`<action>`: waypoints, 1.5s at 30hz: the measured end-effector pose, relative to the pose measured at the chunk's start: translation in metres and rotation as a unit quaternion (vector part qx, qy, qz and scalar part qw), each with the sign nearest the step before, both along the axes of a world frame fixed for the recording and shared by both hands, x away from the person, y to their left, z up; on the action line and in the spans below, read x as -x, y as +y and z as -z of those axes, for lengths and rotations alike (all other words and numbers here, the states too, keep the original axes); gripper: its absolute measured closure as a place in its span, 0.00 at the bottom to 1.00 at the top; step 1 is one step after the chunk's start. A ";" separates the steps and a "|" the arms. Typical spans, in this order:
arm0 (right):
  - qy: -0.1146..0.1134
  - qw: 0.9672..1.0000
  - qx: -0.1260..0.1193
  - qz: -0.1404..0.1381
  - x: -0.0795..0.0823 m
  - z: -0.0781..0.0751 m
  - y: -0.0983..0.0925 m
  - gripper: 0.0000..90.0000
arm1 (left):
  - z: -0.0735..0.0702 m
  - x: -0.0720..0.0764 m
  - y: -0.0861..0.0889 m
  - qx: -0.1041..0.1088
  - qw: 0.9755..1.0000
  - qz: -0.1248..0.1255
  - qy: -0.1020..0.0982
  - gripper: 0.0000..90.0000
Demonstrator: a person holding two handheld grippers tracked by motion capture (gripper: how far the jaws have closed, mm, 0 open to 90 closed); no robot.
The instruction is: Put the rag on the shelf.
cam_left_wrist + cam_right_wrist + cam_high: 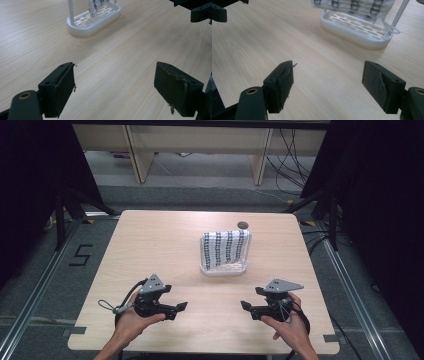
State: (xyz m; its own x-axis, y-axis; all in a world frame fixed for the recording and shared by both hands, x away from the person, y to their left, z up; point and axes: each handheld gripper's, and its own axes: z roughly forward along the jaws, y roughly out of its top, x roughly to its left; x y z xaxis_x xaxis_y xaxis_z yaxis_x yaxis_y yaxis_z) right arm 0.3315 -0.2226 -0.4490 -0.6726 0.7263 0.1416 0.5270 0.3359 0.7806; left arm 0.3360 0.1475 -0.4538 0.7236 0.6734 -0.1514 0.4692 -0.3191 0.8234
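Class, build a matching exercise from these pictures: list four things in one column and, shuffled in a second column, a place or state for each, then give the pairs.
Things:
1. left claw
2. right claw
3. patterned cloth
4. white rack

Places or states:
A. draped over the rack's rail
B. open, near the table's left front
C. standing at the table's middle, towards the far edge
D. open, near the table's right front

Pairs: 1-B, 2-D, 3-A, 4-C

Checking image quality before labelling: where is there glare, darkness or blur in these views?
High view: bright glare on the table around the white rack, surroundings dark. Left gripper view: soft sheen mid-table, rack slightly soft. Right gripper view: patterned cloth cut by the top edge, slightly blurred.
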 end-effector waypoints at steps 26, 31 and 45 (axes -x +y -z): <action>0.013 0.998 0.052 -0.015 0.028 0.026 -0.005 0.23 | 0.034 0.040 0.013 -0.035 0.999 0.012 0.012 0.18; 0.016 0.999 0.047 -0.015 0.032 0.030 -0.007 0.23 | 0.038 0.048 0.017 -0.048 0.999 0.009 0.009 0.18; 0.014 0.998 0.056 -0.011 0.038 0.037 -0.008 0.22 | 0.042 0.049 0.022 -0.062 0.998 0.007 0.009 0.18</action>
State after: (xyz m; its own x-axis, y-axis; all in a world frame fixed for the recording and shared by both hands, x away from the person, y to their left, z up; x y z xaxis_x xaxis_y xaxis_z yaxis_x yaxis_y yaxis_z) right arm 0.2931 -0.2310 -0.4859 -0.6855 0.7237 0.0796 0.5394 0.4315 0.7231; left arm 0.2865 0.1700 -0.4962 0.7312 0.6773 -0.0810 0.4784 -0.4245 0.7687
